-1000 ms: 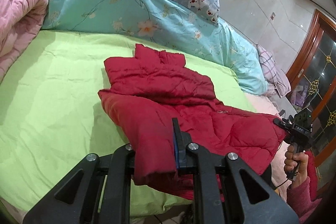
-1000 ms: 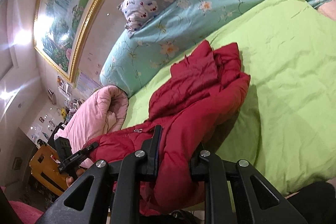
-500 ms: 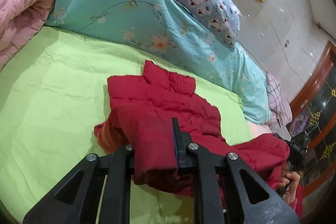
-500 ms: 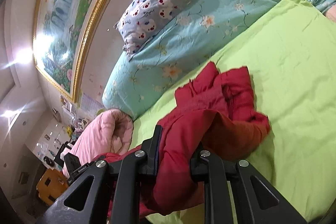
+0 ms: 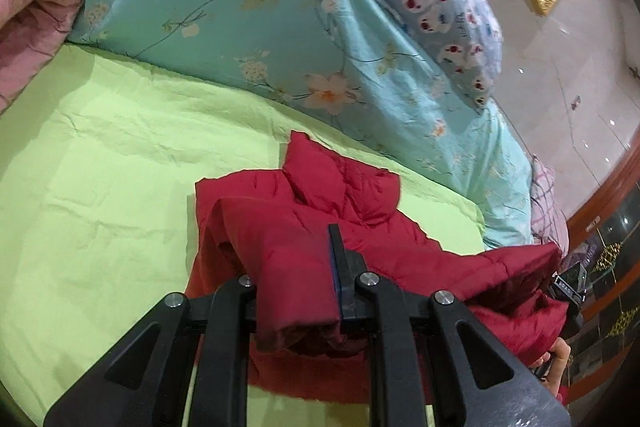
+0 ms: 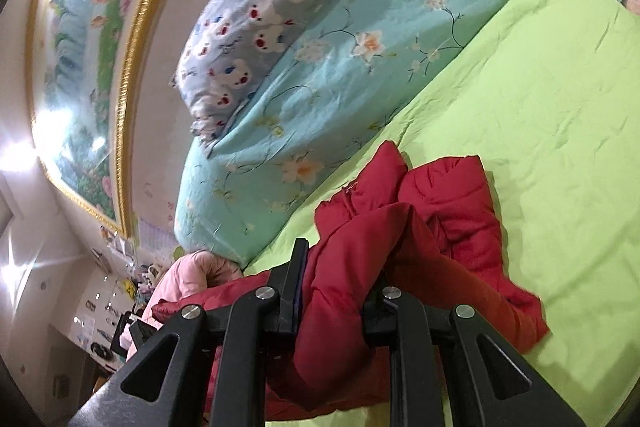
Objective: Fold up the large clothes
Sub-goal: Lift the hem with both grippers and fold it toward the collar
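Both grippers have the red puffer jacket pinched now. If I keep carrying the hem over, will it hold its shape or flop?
Probably floppy: the red jacket sags between the left gripper and right gripper. Its quilted padding looks springy, so folds may puff back. The smooth shell could slide on the green sheet.

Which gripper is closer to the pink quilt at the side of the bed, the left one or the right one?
Left. The left gripper holds the red jacket at the end toward the pink quilt; the right gripper holds the opposite end, with the left gripper between.
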The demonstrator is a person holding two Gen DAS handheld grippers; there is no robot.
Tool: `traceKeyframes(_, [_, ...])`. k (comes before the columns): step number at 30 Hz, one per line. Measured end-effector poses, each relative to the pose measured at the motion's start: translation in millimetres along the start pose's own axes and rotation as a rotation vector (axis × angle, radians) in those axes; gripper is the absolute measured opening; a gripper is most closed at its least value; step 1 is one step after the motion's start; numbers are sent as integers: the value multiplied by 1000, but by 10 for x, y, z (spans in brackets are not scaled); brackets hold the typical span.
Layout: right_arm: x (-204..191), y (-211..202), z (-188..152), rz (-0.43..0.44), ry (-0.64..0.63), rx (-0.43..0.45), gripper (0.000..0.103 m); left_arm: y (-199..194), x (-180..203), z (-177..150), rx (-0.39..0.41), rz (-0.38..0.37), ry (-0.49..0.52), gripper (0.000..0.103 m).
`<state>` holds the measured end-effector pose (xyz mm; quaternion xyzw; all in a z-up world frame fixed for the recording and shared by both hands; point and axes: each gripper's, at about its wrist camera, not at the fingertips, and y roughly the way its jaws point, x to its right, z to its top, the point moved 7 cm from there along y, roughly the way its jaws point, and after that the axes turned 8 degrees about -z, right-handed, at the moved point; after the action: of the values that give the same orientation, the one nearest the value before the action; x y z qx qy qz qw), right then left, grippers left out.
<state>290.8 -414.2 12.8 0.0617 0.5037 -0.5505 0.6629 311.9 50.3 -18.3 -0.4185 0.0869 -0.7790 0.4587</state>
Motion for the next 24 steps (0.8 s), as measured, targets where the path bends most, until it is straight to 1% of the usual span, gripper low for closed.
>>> traceKeyframes(7, [267, 583, 293, -62, 73, -17, 19, 595, -346, 220, -44, 39, -63, 14])
traceKeyframes(13, [467, 1059, 440, -122, 87, -27, 18, 1089, -503, 342, -72, 89, -63, 15])
traceKeyframes(17, [564, 1326, 529, -145, 94, -33, 18, 1333, -626, 403, -85, 106, -77, 15])
traceKeyframes(24, [702, 1720, 607, -193, 76, -38, 18, 1634, -784, 413, -96, 148, -47, 17])
